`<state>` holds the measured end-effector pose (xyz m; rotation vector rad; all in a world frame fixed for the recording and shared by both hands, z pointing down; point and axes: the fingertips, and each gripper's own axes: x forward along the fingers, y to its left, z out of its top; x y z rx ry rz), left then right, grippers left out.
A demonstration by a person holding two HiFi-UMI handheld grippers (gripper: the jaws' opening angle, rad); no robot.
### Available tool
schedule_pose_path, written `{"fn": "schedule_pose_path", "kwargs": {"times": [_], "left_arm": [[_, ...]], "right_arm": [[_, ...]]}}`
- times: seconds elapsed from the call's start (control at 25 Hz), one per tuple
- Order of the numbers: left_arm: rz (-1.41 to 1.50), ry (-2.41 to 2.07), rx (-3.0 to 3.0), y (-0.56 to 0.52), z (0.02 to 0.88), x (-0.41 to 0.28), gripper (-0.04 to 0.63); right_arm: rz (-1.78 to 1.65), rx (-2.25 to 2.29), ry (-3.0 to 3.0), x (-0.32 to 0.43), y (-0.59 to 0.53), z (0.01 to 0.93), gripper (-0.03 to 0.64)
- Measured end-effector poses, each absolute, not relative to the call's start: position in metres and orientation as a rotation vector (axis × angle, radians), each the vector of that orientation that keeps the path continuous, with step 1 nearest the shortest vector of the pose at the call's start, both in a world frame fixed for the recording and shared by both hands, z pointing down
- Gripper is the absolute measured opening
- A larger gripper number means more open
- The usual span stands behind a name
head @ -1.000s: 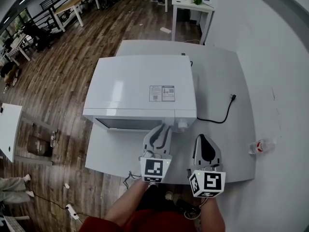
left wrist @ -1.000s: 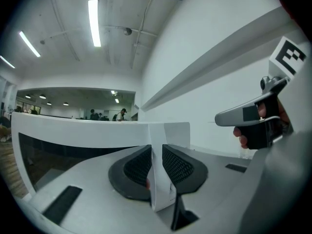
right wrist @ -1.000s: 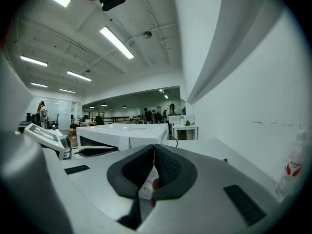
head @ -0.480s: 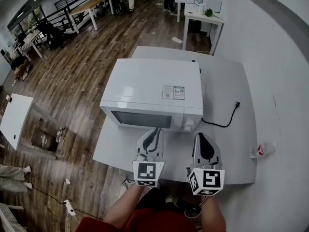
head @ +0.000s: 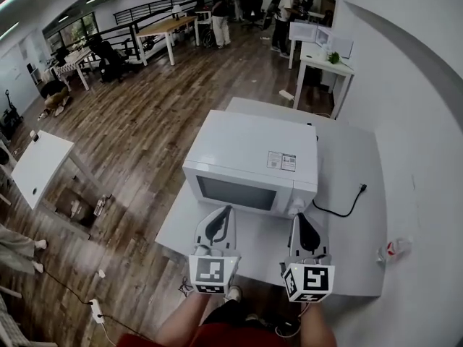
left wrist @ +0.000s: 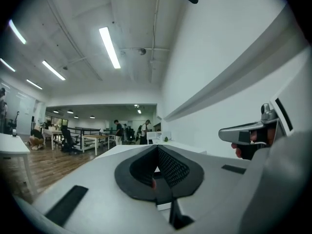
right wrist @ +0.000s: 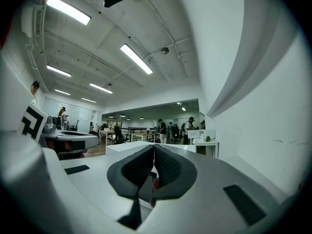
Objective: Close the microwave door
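Observation:
The white microwave (head: 253, 157) stands on the white table (head: 351, 186), its door (head: 235, 192) flush against the front. My left gripper (head: 226, 211) is shut and empty, a short way back from the door's window. My right gripper (head: 299, 217) is shut too, with nothing in it, in front of the control panel and apart from it. In the left gripper view the closed jaws (left wrist: 157, 148) point level over the microwave's top (left wrist: 127, 149), with the right gripper (left wrist: 251, 134) beside them. The right gripper view shows its jaws (right wrist: 154, 146) meeting, with the left gripper (right wrist: 73, 141) at the left.
A black power cord (head: 340, 207) trails on the table right of the microwave. A plastic bottle (head: 392, 249) lies at the table's right edge by the white wall. A small white table (head: 40, 161) stands on the wood floor at the left. People and desks are far behind.
Both grippers drew back from the microwave's front and rose. The left jaws went from partly open to shut. The head view tipped up, showing more of the room.

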<state>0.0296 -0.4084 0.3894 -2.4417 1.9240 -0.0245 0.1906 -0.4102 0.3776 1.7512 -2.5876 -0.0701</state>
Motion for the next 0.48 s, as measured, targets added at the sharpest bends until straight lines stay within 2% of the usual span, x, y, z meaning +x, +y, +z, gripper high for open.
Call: {"fn": "schedule_pose_path", "kwargs": {"times": [0.48], "left_arm": [[-0.02, 1.932, -2.385, -0.389, 0.364, 0.018, 0.026]], "right_arm": [[-0.174, 1.738, -2.611, 0.172, -0.396, 0.351, 0.028]]}}
